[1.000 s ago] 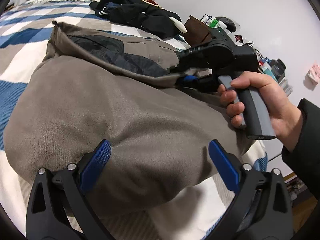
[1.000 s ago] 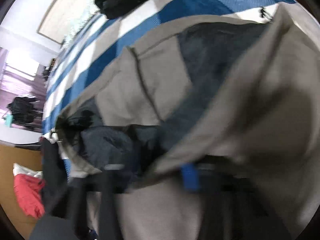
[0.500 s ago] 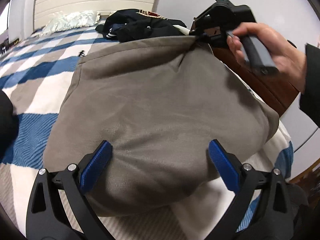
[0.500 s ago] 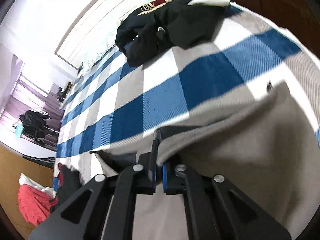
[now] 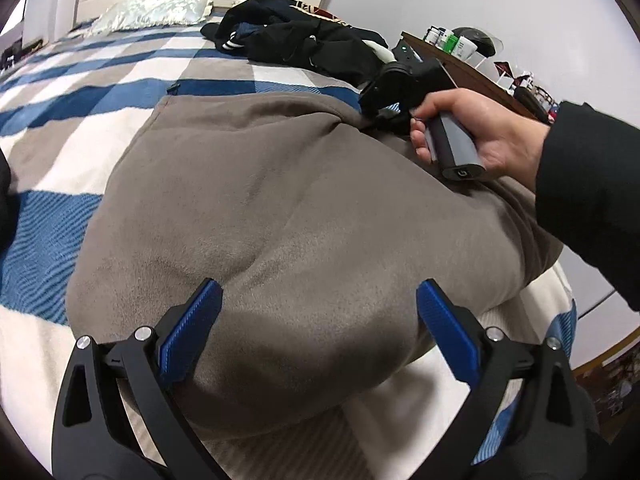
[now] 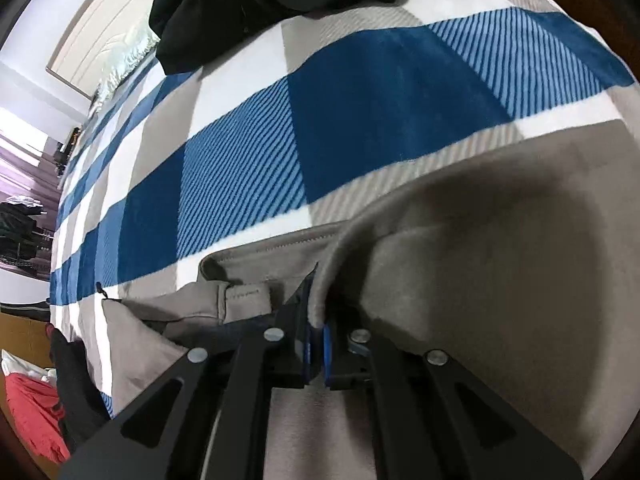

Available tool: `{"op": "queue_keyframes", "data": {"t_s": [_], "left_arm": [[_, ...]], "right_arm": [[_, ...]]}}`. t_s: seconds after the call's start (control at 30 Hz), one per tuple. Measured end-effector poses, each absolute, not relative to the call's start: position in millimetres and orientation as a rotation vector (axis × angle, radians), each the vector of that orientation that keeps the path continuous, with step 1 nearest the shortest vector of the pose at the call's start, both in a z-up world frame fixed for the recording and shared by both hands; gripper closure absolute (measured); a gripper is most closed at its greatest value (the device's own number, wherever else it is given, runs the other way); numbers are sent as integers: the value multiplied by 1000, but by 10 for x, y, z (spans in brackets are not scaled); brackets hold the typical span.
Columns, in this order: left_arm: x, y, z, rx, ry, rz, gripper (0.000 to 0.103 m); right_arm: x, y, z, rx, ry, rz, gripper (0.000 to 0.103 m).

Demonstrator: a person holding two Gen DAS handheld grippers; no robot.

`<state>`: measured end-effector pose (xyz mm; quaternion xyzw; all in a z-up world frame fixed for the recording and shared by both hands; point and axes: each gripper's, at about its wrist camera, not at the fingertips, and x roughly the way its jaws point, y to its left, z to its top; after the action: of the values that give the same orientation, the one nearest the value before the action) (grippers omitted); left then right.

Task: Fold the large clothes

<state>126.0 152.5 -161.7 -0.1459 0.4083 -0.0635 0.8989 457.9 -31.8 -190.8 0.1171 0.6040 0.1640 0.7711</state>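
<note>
A large grey-brown jacket (image 5: 288, 208) lies folded over in a thick bundle on the blue, white and grey checked bed. My left gripper (image 5: 318, 320) is open, its blue pads on either side of the bundle's near edge, holding nothing. My right gripper (image 6: 316, 340) is shut on the jacket's far edge (image 6: 332, 280), low against the bed cover. In the left wrist view the right gripper (image 5: 384, 108) sits at the far right corner of the jacket, held by a hand. The dark lining is hidden.
A heap of black clothes (image 5: 304, 46) lies further up the bed, near a pale pillow (image 5: 152, 10) and headboard. A wooden dresser (image 5: 480, 76) with bottles stands to the right. Red cloth (image 6: 32, 416) lies off the bed's left side.
My right gripper carried the jacket's edge over and down onto the bed, covering the dark lining. The left gripper stayed open at the near edge.
</note>
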Motion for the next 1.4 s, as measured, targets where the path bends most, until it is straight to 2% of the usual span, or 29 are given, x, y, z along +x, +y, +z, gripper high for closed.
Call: {"op": "queue_keyframes", "data": {"t_s": [0.1, 0.13, 0.17, 0.23, 0.3, 0.37, 0.53, 0.63, 0.83, 1.1, 1.13, 1.17, 1.4], "left_arm": [[1261, 1500, -1625, -280, 849, -129, 7], [1257, 1488, -1627, -275, 848, -129, 7], [1267, 1487, -1631, -272, 849, -129, 7], [1271, 1477, -1633, -265, 848, -128, 7], [1275, 1477, -1622, -255, 845, -128, 7], [1267, 1485, -1573, -257, 822, -135, 7], [1176, 1406, -1363, -221, 712, -142, 7], [1180, 1239, -1331, -162, 703, -177, 7], [1283, 1264, -1521, -203, 797, -181, 7], [1311, 1264, -1659, -197, 833, -227, 7], [1331, 1274, -1680, -209, 836, -228, 7], [1337, 1286, -1692, -216, 836, -231, 7], [1412, 1377, -1782, -310, 850, -249, 7]], "right_arm": [[4570, -335, -1798, 234, 1347, 387, 90], [4543, -344, -1701, 225, 1352, 402, 78], [4511, -368, -1598, 225, 1347, 417, 56], [4439, -425, -1370, 243, 1321, 466, 34], [4295, -523, -1117, 239, 1292, 523, 30], [4106, -625, -921, 212, 1266, 553, 21], [3389, -972, -668, 148, 1203, 626, 13], [2849, -1185, -677, 80, 1129, 662, 12], [2227, -1581, -1168, 103, 1125, 630, 12], [2260, -1667, -1679, 149, 1180, 617, 12], [2293, -1641, -1710, 156, 1186, 607, 10], [2330, -1620, -1738, 170, 1191, 608, 4], [2490, -1487, -1774, 192, 1214, 536, 4]]}}
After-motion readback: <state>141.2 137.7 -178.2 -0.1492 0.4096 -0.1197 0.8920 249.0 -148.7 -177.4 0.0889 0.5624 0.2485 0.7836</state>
